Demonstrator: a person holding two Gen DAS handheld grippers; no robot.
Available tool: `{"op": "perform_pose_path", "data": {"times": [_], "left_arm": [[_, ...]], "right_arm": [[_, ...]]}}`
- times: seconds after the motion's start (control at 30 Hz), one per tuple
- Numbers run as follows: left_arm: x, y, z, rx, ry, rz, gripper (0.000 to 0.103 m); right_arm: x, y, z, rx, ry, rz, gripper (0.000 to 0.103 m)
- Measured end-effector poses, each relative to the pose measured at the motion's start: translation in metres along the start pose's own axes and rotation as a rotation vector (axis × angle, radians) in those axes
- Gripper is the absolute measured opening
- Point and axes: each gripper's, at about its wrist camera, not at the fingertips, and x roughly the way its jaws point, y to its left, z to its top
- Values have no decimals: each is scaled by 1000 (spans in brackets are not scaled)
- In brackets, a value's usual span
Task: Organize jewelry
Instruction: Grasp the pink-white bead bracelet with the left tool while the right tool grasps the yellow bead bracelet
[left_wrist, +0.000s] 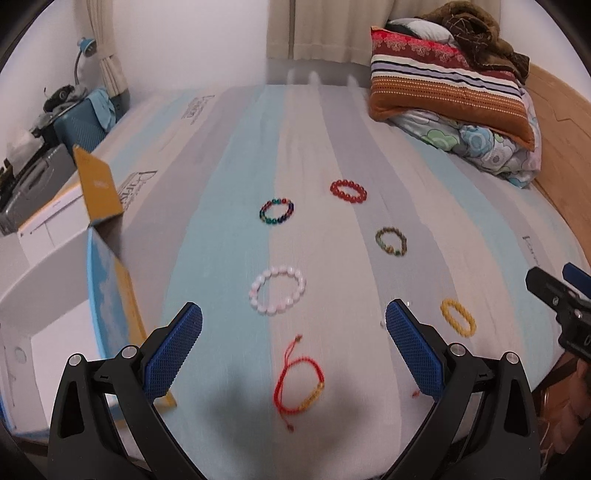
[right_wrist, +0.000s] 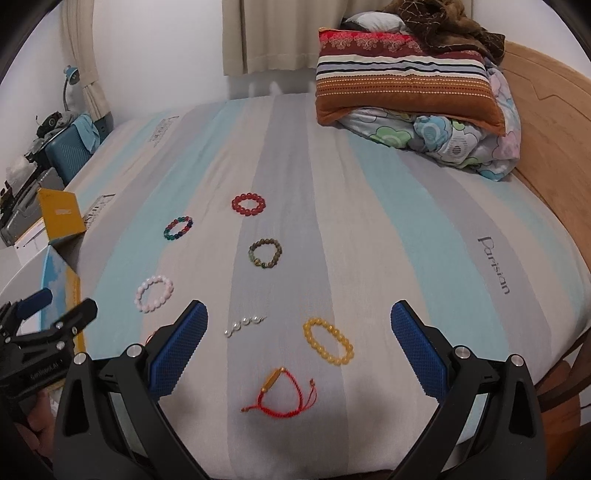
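Several bracelets lie spread on the striped bedsheet (left_wrist: 229, 229). Between my left gripper's (left_wrist: 293, 314) open fingers I see a red cord bracelet (left_wrist: 299, 380), with a pink bead bracelet (left_wrist: 277, 291) just beyond. Farther off lie multicolour (left_wrist: 277, 211), red (left_wrist: 348, 191), brown-green (left_wrist: 390, 242) and yellow (left_wrist: 458, 317) bead bracelets. My right gripper (right_wrist: 299, 314) hangs open over another red cord bracelet (right_wrist: 282, 395) with a gold tube, a yellow bead bracelet (right_wrist: 328, 341) and a short string of clear beads (right_wrist: 243, 325). Neither gripper holds anything.
An open blue-and-yellow box (left_wrist: 110, 295) with a raised yellow flap (left_wrist: 99, 188) stands at the bed's left edge. A striped pillow (right_wrist: 402, 88) on a flowered quilt (right_wrist: 443, 140) fills the far right corner, against a wooden headboard (right_wrist: 546, 147). A cluttered side table stands at the far left.
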Motion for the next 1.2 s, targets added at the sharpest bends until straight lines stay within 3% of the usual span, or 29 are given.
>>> {"op": "perform_pose_path", "data": {"times": [0.23, 0.4, 0.67, 0.83, 1.0, 1.2], "left_arm": [[41, 0, 29, 23, 27, 29, 97], [86, 8, 37, 20, 106, 21, 97], [145, 25, 20, -15, 237, 6, 97], [169, 26, 11, 23, 261, 87, 97], [189, 34, 8, 1, 314, 54, 97], [200, 24, 6, 59, 326, 65, 97]], "right_arm": [[38, -10, 17, 42, 87, -11, 96], [74, -17, 9, 65, 170, -38, 96], [129, -20, -16, 56, 295, -67, 96], [148, -19, -30, 47, 347, -51, 96], [165, -26, -40, 76, 402, -35, 96], [179, -23, -44, 61, 450, -19, 94]]}}
